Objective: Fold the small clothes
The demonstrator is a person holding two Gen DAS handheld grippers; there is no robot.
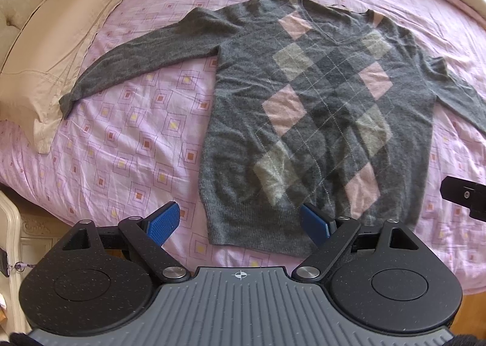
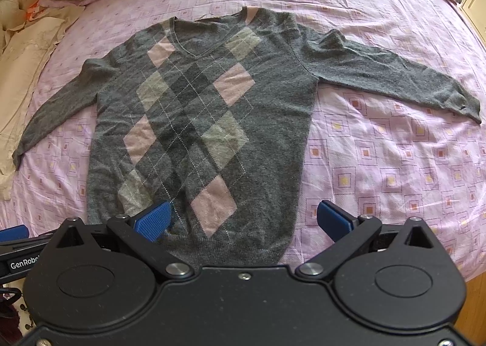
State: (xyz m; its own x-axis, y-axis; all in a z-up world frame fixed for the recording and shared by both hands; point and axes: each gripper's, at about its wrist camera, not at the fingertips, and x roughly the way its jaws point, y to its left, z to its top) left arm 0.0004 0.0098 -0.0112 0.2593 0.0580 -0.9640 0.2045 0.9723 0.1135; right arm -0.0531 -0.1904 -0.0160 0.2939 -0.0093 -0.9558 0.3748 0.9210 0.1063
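Left wrist view, left to right: beige fabric pillow (image 1: 51,51); pink square-patterned bedsheet (image 1: 127,145); grey knitted argyle sweater with pink diamonds (image 1: 319,109), spread flat face-up, sleeves outstretched. Left gripper (image 1: 243,224), blue pads spread wide, hovers at the sweater's hem, holding nothing. Right wrist view: right gripper (image 2: 249,218), likewise spread and empty, hangs over the hem's right corner.

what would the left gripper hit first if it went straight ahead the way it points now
Probably the grey argyle sweater: the open left gripper points at its ribbed hem, spread flat on the pink bedspread. Depth is unclear.
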